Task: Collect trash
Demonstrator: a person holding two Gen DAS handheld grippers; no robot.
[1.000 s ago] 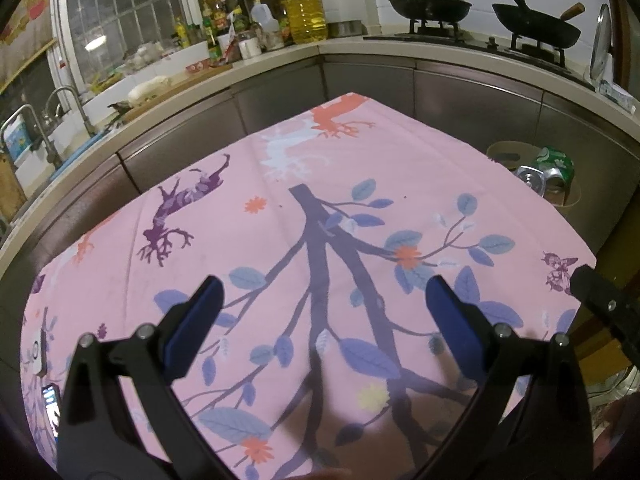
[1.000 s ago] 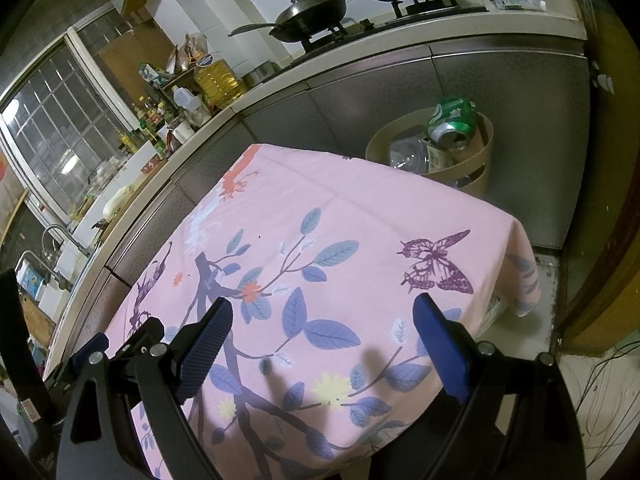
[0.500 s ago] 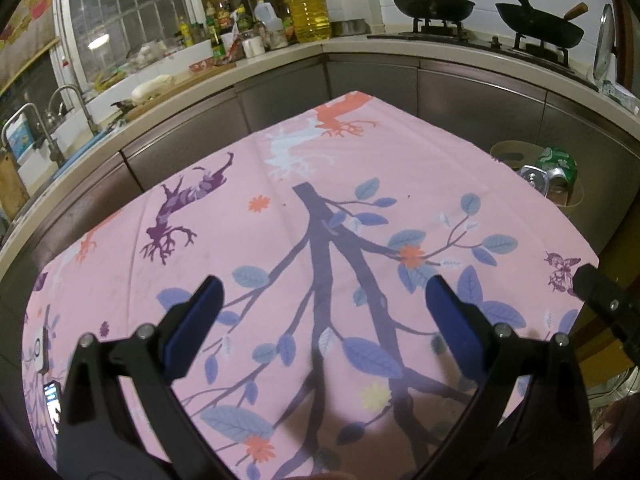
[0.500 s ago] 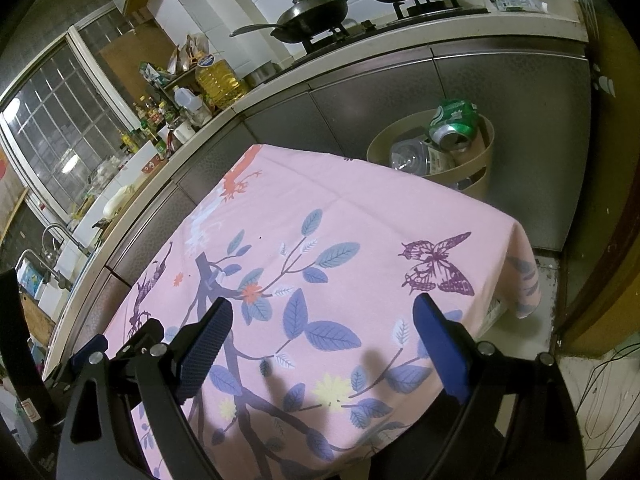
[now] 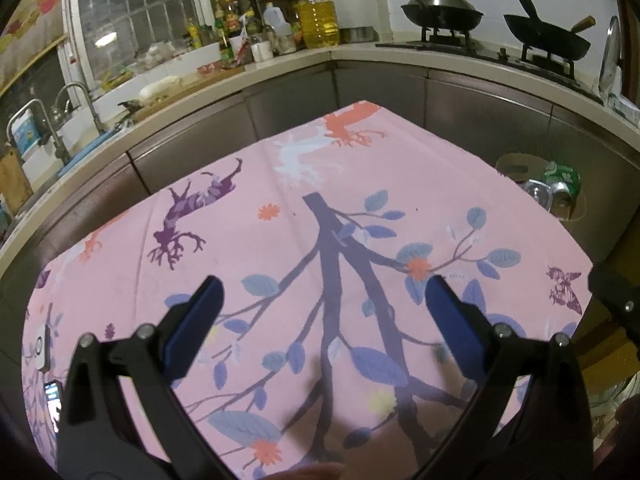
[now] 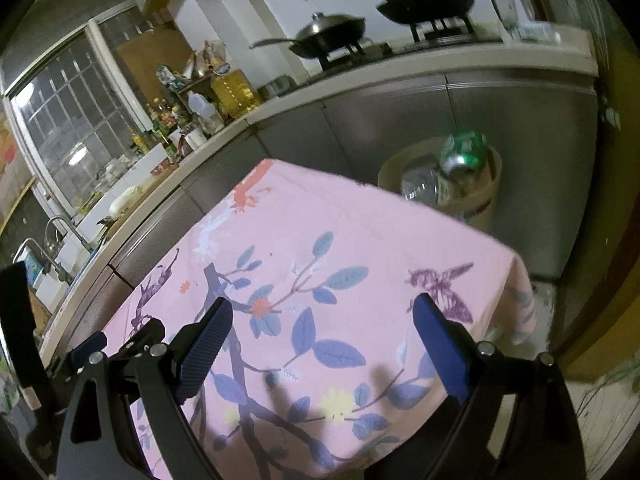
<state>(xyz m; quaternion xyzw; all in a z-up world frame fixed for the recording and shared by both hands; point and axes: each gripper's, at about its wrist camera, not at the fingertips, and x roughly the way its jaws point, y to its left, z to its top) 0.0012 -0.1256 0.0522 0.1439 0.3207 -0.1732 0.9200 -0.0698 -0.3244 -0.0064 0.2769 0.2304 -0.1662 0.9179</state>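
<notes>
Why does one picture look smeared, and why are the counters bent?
Right wrist view: motion blur smears the green can and the stove end of the counter. Left wrist view: sharper; the fisheye lens bows the counter, and soft shadows fall across the pink tablecloth.

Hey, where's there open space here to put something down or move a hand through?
The pink tablecloth is bare from the grippers to its far corner. The left edge has a phone. The bin beyond the far right corner is crowded with a green can and bottle; the counter is cluttered.
</notes>
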